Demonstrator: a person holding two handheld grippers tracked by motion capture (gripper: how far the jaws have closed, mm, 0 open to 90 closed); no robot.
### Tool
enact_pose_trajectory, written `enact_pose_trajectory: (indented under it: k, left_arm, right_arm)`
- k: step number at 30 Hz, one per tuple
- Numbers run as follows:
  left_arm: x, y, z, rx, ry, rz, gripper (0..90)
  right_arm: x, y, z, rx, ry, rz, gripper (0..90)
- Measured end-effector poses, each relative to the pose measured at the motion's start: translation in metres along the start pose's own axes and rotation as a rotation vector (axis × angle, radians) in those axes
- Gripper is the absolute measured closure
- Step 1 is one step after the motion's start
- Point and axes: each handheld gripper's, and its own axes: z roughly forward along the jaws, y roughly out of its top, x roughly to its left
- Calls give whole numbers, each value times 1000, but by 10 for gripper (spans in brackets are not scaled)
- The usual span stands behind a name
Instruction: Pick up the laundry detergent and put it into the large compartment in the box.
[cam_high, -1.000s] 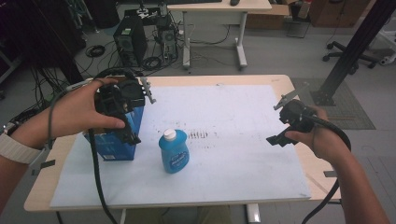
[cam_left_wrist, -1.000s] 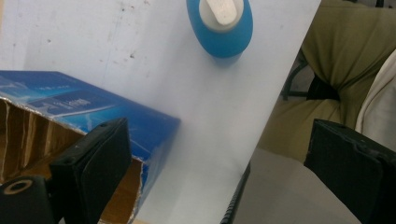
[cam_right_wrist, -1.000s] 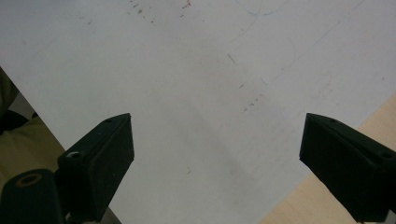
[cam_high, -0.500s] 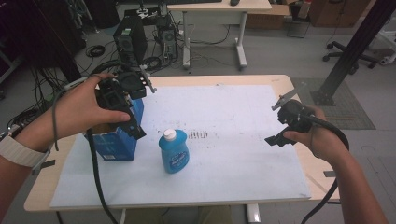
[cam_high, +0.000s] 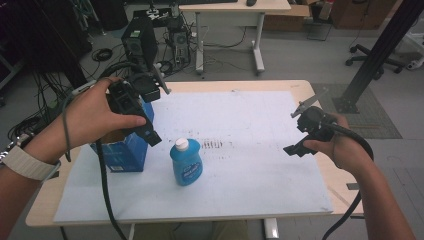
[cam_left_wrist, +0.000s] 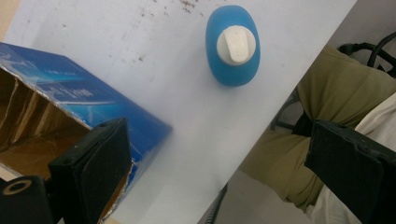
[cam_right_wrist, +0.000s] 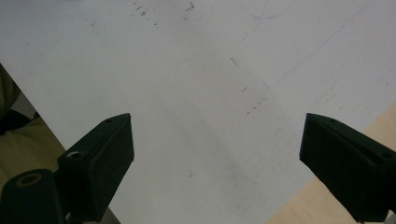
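On the counter (cam_high: 250, 87), beside the blue box (cam_high: 122, 152), stood the bottle (cam_high: 186, 162); your left hand-held gripper (cam_high: 150, 112) and right hand-held gripper (cam_high: 300, 127) hung open. Smooth plastic looked slippery, so you should have gripped its narrow sides.

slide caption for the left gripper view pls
Open left tool above a blue bottle standing beside an open blue box.
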Motion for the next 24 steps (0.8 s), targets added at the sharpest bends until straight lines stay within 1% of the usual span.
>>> enact_pose_trajectory:
  k: [4, 6, 12, 16, 22, 24]
  left_arm:
    - [-4, 3, 0, 4, 1, -16, 71]
    - [-5, 5, 1, -3, -13, -29, 71]
    - [-6, 9, 1, -13, -23, -76, 67]
    - [-6, 12, 3, -15, -14, -111, 64]
    - [-8, 16, 6, 5, -13, -130, 64]
    - [-8, 17, 7, 4, -10, -136, 64]
  right_arm:
    - [0, 0, 0, 1, -1, 2, 101]
    - [0, -1, -1, -3, -2, 1, 101]
    - [1, -1, -2, -8, -2, 2, 101]
    - [1, -2, -2, -6, -1, 4, 101]
    - [0, -3, -1, -9, 1, 7, 101]
    - [0, -3, -1, -8, 1, 6, 101]
